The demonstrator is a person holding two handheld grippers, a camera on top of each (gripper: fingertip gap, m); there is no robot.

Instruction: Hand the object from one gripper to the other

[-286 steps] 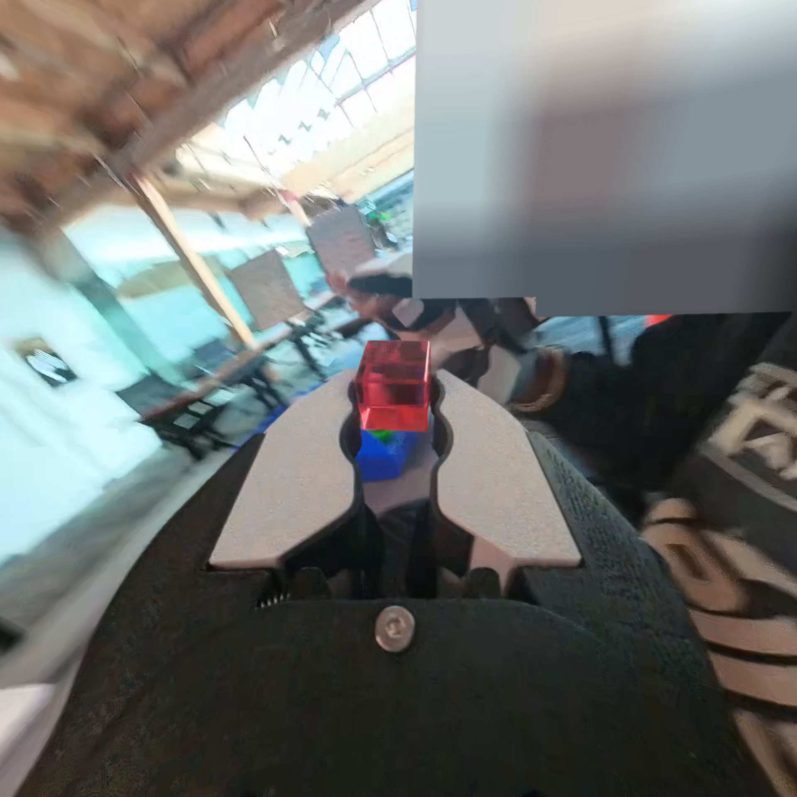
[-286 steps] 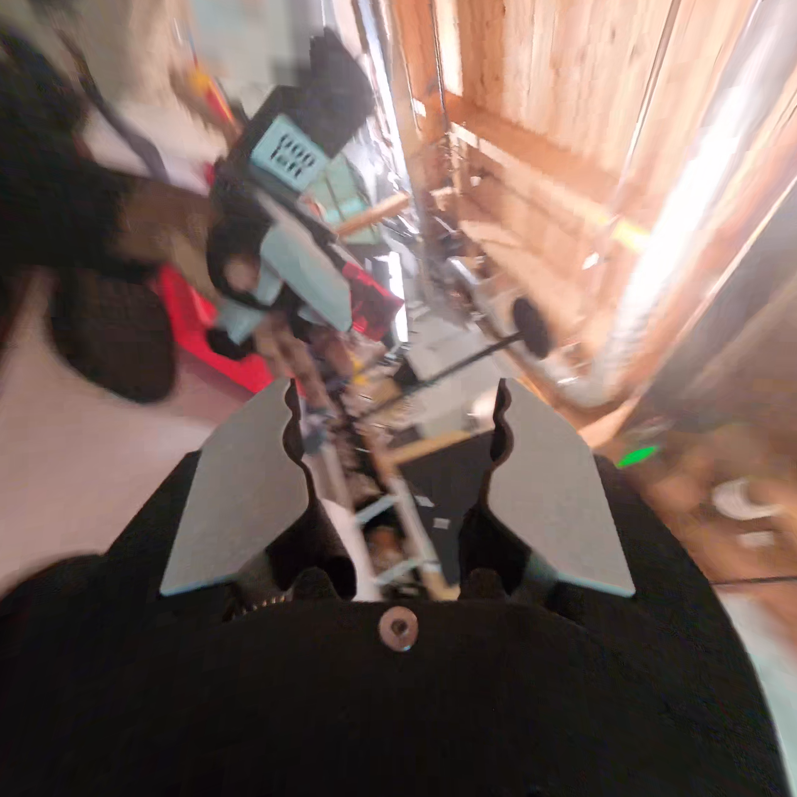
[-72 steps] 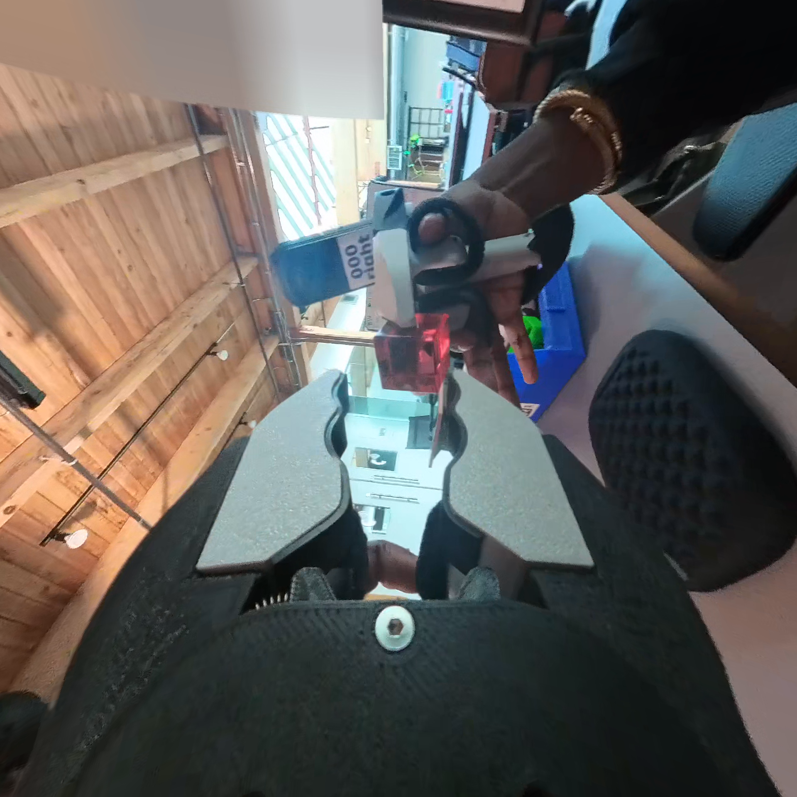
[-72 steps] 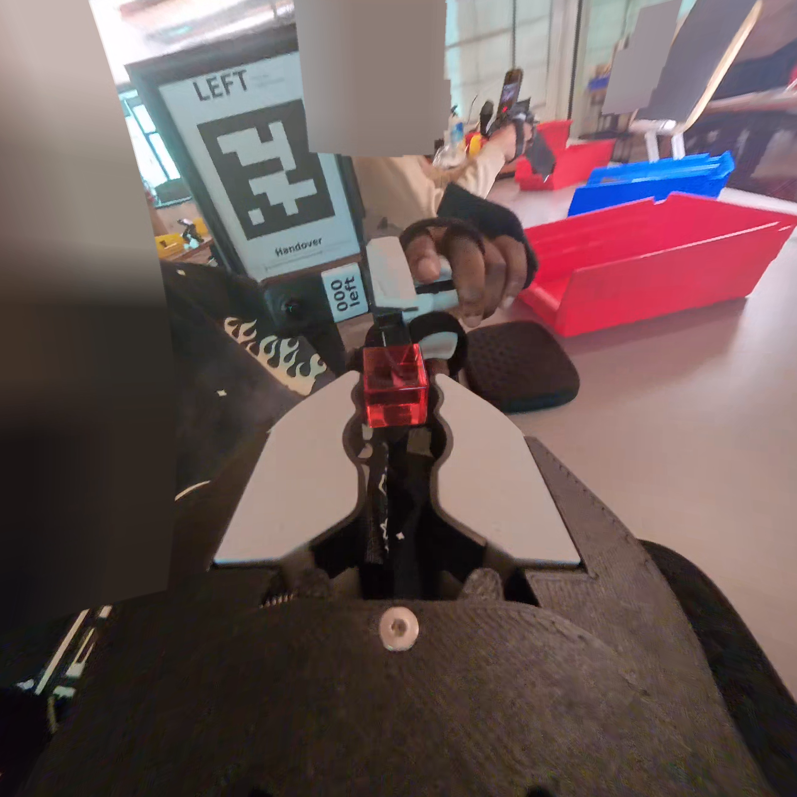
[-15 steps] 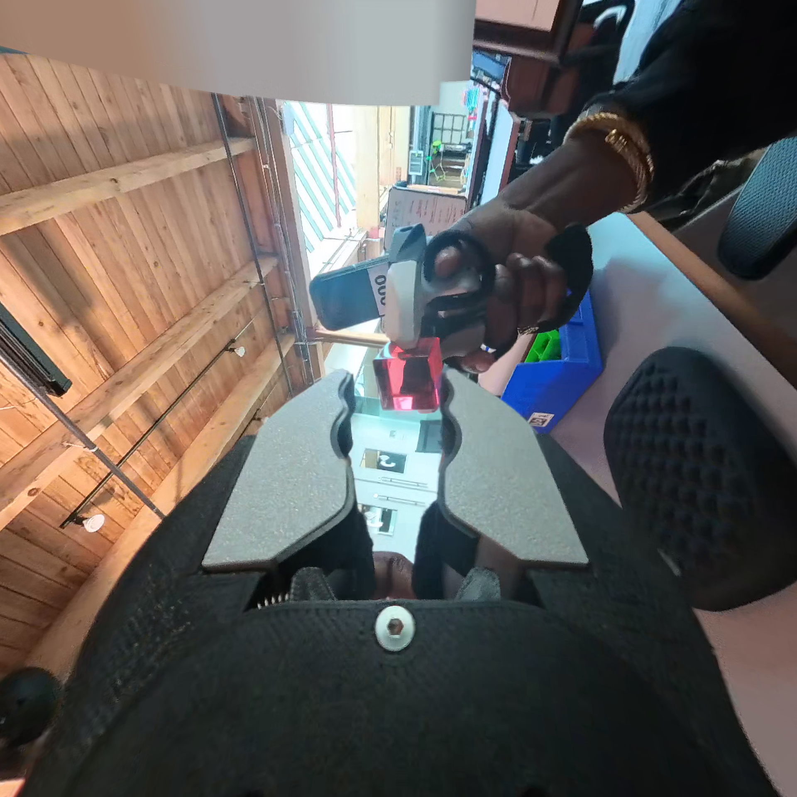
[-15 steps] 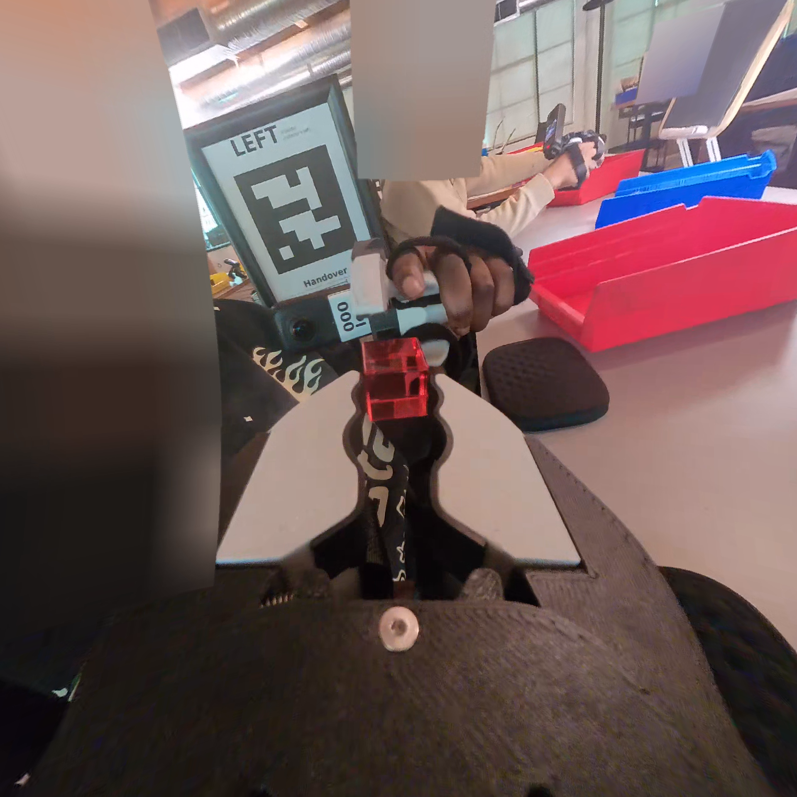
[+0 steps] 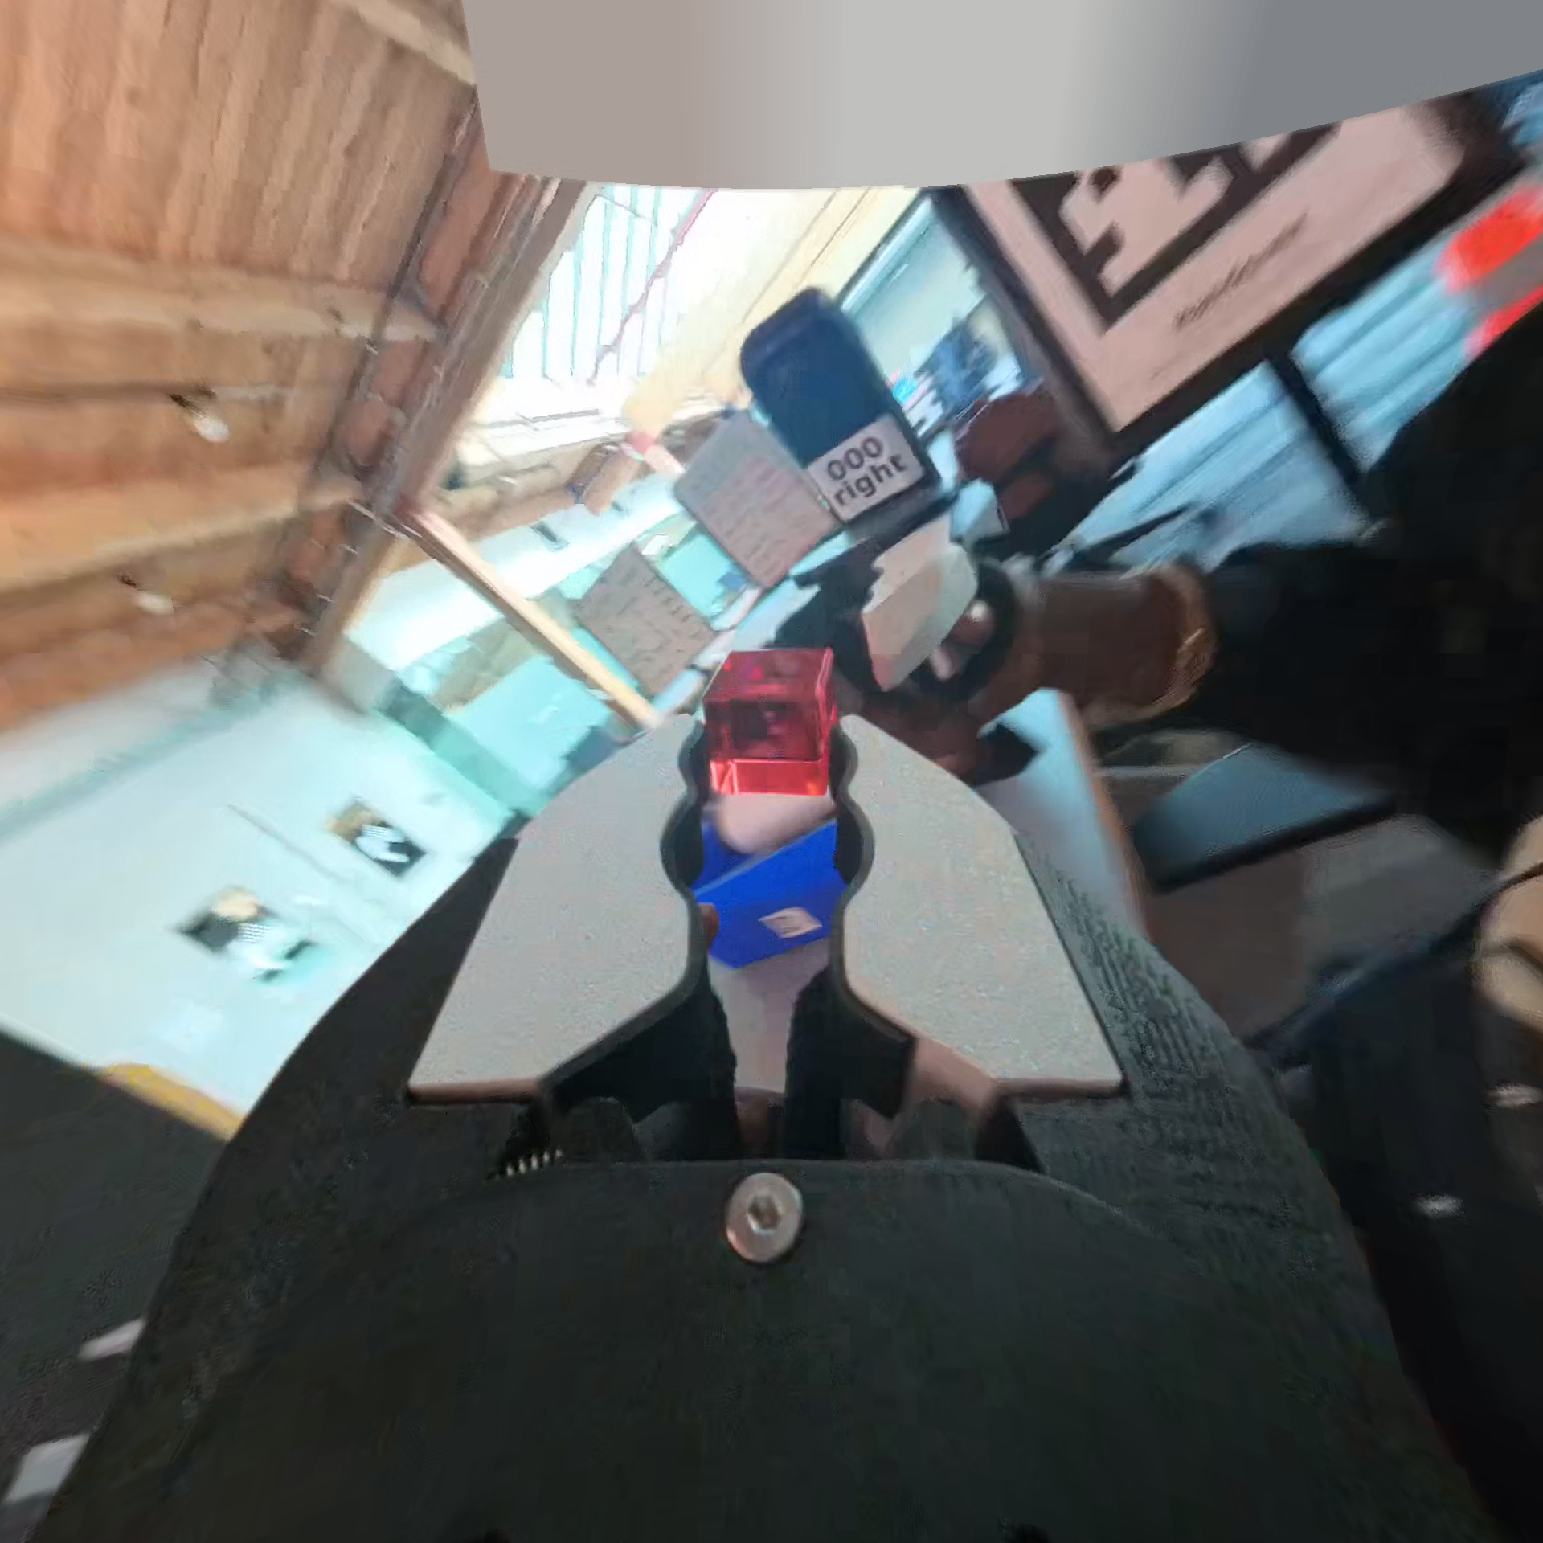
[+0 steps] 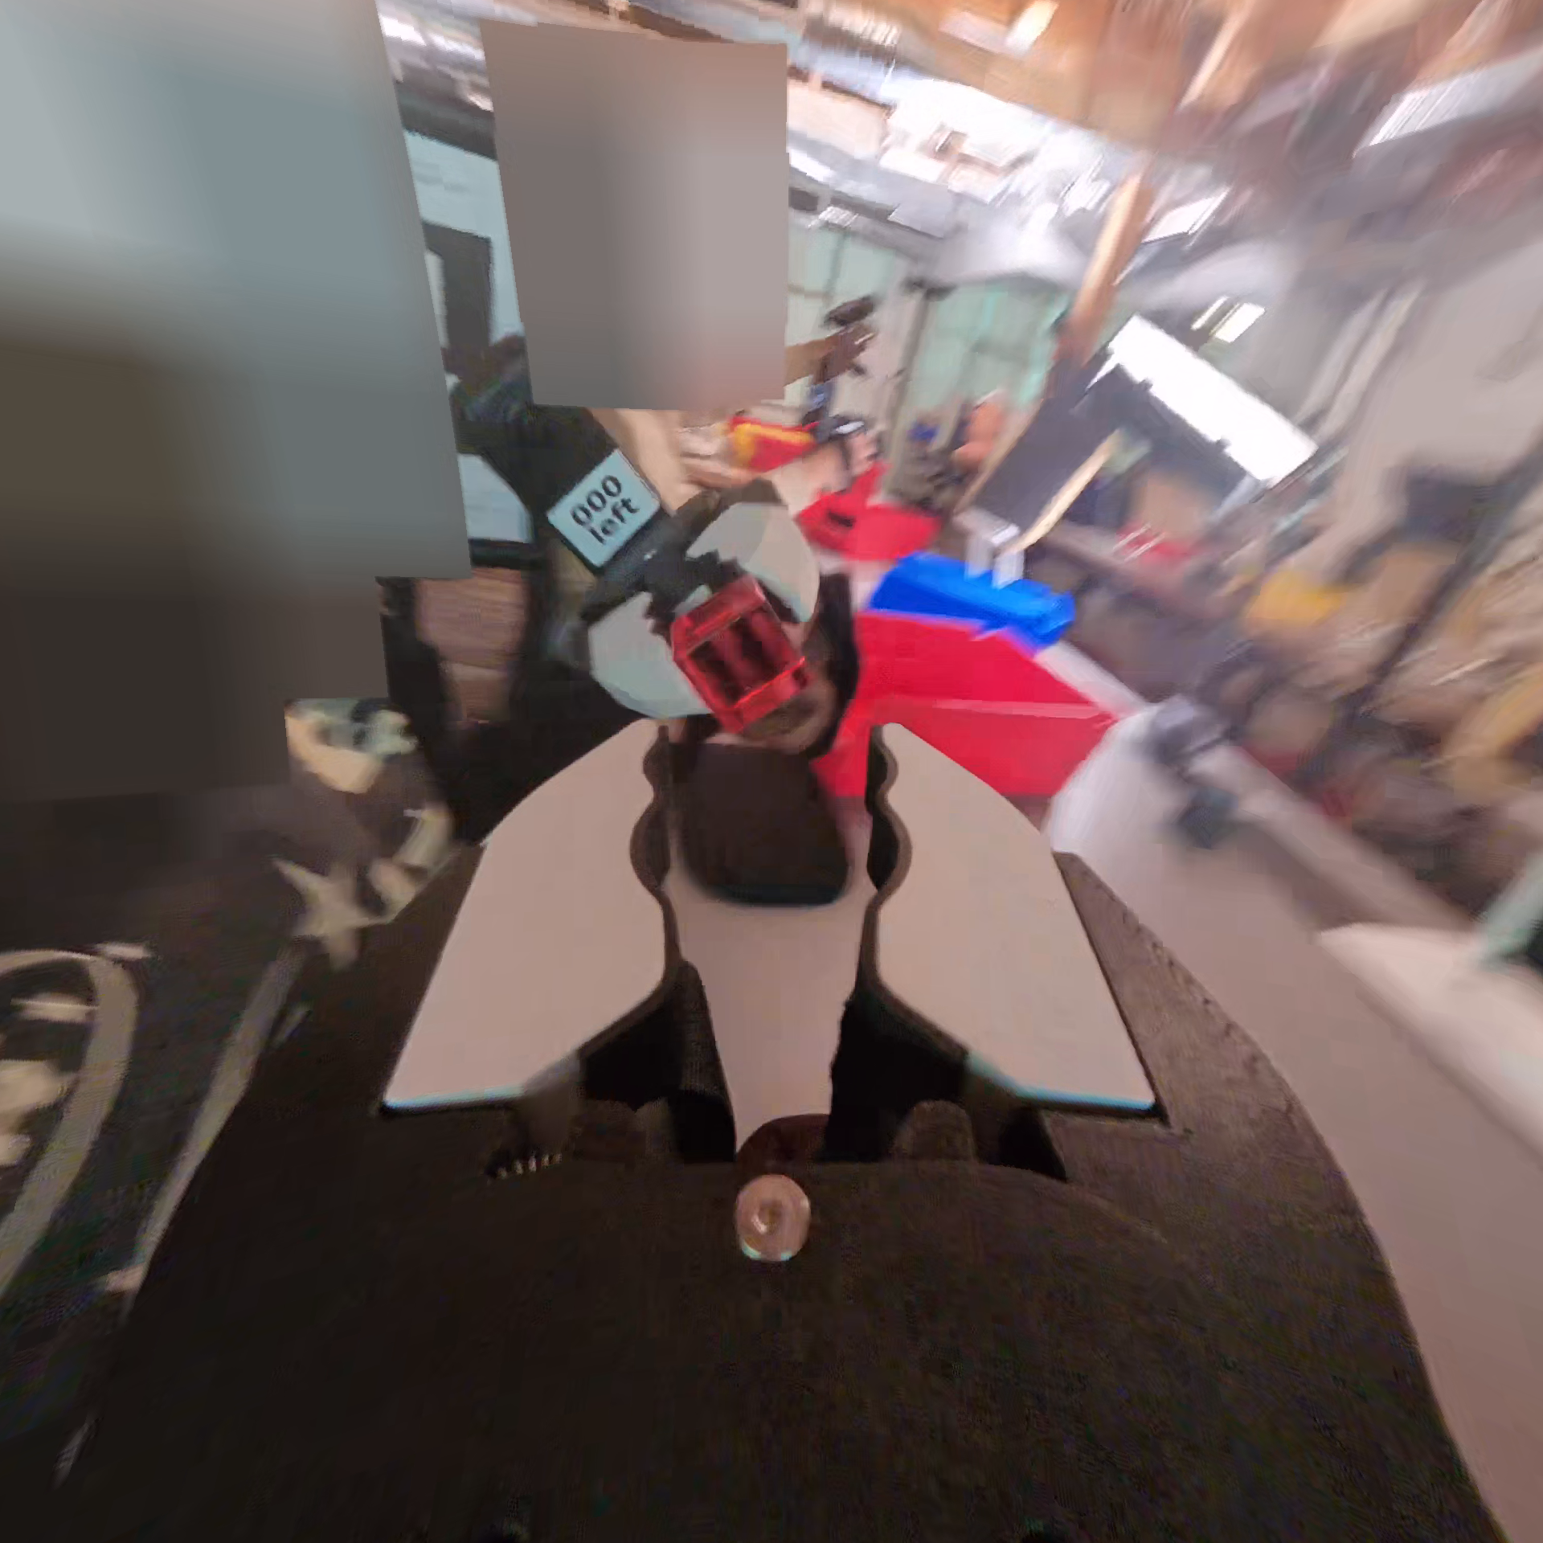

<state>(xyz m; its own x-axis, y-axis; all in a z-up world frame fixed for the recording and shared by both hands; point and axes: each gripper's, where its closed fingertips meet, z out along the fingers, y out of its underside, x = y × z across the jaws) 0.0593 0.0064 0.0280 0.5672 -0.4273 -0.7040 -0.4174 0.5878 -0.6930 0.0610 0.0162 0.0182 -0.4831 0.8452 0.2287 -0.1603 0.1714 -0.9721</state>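
A clear red cube [image 7: 770, 722] sits pinched between the grey fingertips of my left gripper [image 7: 768, 743], which is shut on it. The right gripper shows farther off in the left wrist view [image 7: 906, 622], held by a hand up and to the right of the cube, apart from it. In the right wrist view my right gripper [image 8: 768, 751] is open and empty. Just beyond its tips the left gripper [image 8: 710, 643] holds the red cube [image 8: 739, 668] tilted in the air. Both views are motion-blurred.
A red bin [image 8: 960, 710] and a blue bin [image 8: 968, 597] stand on the pale table [image 8: 1419, 1085] behind the cube. A black pad [image 8: 751, 827] lies below it. The blue bin [image 7: 772, 902] shows between the left fingers. A person's dark clothing fills the left side.
Half a second ago the right gripper was shut on the cube with the left open around it. Now the left is shut on the cube; the right has opened and drawn back.
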